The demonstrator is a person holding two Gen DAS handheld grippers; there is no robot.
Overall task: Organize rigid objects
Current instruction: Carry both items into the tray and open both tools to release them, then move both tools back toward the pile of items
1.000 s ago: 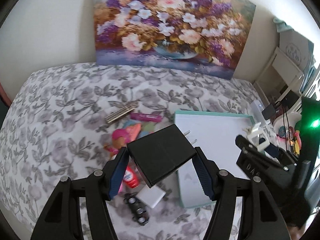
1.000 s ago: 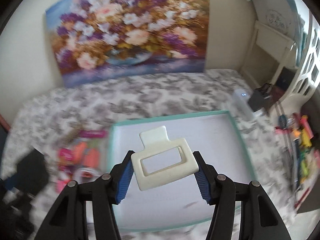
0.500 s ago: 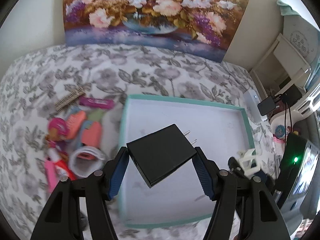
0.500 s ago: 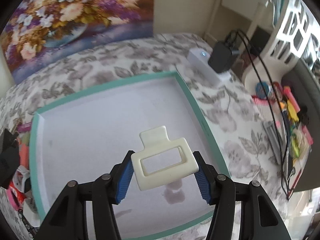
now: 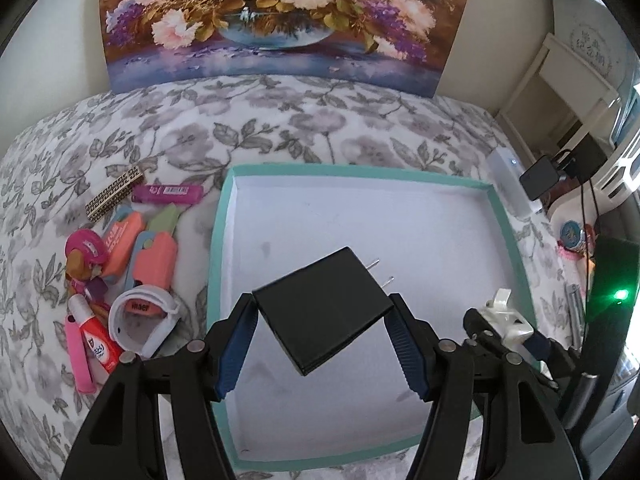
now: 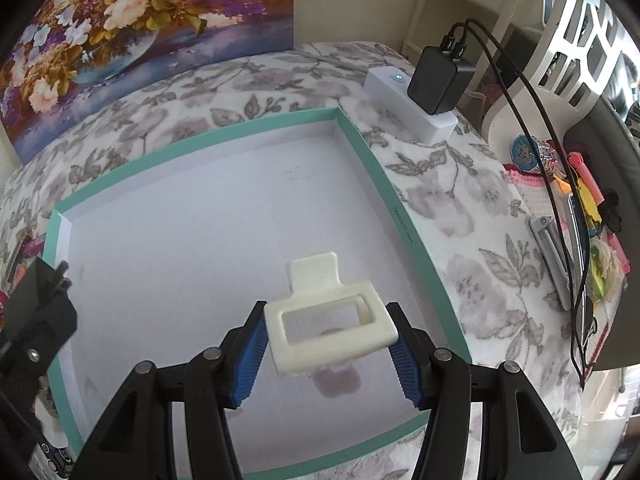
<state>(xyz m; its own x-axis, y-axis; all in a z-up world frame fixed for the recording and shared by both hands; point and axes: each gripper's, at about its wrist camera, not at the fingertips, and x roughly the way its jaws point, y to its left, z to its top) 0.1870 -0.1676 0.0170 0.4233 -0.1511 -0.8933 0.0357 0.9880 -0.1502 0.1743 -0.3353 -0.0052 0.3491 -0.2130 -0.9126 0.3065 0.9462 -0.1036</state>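
Jaws of the left gripper clamped on a black plug adapter, blue pads pressing its two opposite corners, body tilted diamond-wise between them, two metal prongs poking forward and to the right past the fingertips. Held clear above the white floor of a teal-rimmed tray, directly beneath and ahead of the jaws. Off to the left of the jaws, outside the tray wall, on the floral bedspread: a heap of small items, among them a white ring-shaped piece, coral-coloured cases, a pink wrapped bar and a patterned strip. To the right of the jaws, the right gripper in partial view with a white part in it.

Jaws of the right gripper closed on a cream plastic frame, pads gripping its left and right edges, rectangular window facing up, a flat tab jutting forward beyond the fingertips. Suspended over the near right portion of the tray, a shadow on the floor just below the jaws. Far left of these jaws, the black adapter at the picture edge. Beyond the tray's far right corner, a white power strip with a black charger plugged in.
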